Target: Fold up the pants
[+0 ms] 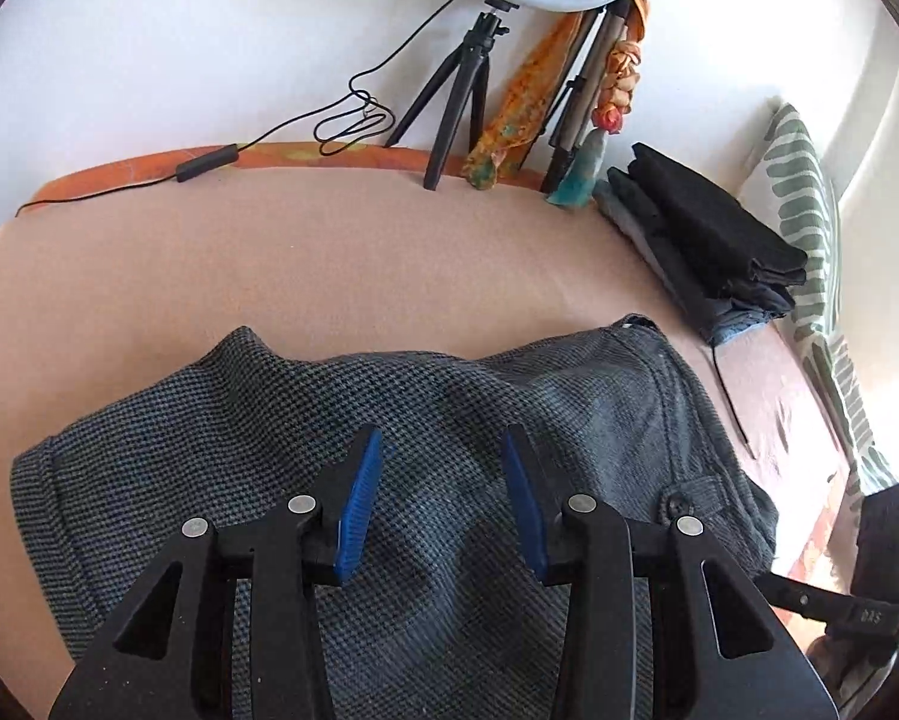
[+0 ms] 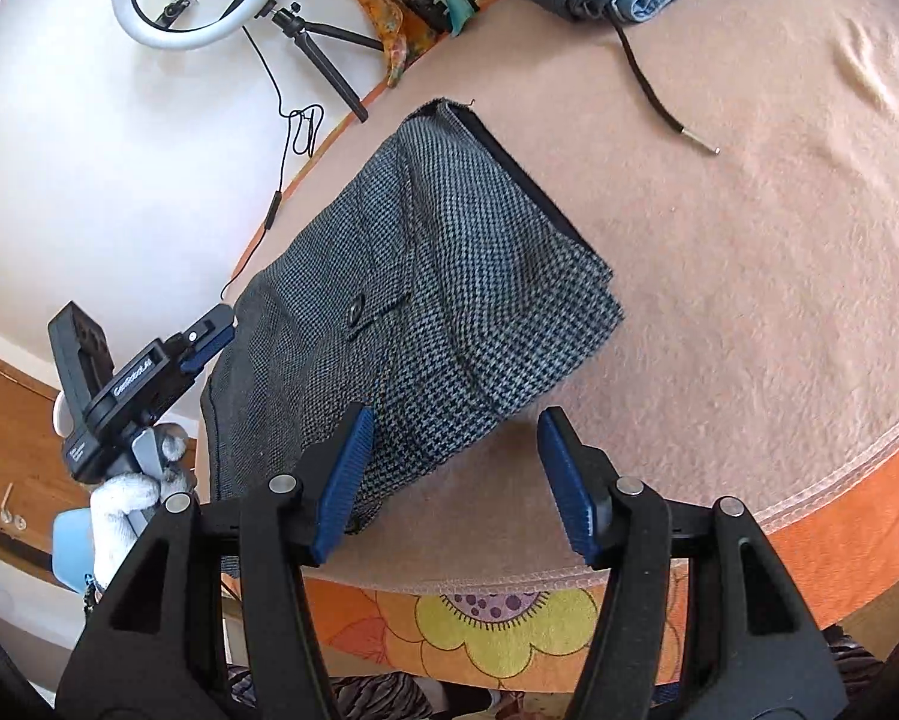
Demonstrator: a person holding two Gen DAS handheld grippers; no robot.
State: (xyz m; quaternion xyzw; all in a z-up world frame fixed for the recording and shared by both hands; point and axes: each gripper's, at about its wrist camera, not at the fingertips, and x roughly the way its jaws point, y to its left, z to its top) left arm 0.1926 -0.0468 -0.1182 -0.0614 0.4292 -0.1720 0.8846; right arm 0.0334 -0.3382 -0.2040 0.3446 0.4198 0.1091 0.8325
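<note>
The grey houndstooth pants (image 1: 389, 450) lie folded into a thick bundle on the tan blanket (image 1: 269, 252). My left gripper (image 1: 443, 498) is open just above the middle of the pants, holding nothing. In the right wrist view the pants (image 2: 425, 276) lie slanted, waistband edge to the right, button facing up. My right gripper (image 2: 455, 474) is open at the near corner of the pants, its left pad (image 2: 344, 480) over the cloth, empty. The left gripper (image 2: 209, 339) shows there at the pants' left edge, held by a gloved hand.
A stack of folded dark clothes (image 1: 707, 240) and a striped pillow (image 1: 809, 210) sit at the far right. A ring light on a tripod (image 1: 461, 96) stands by the wall. A black drawstring (image 2: 659, 90) lies on the blanket. The bed's edge (image 2: 809, 510) is near my right gripper.
</note>
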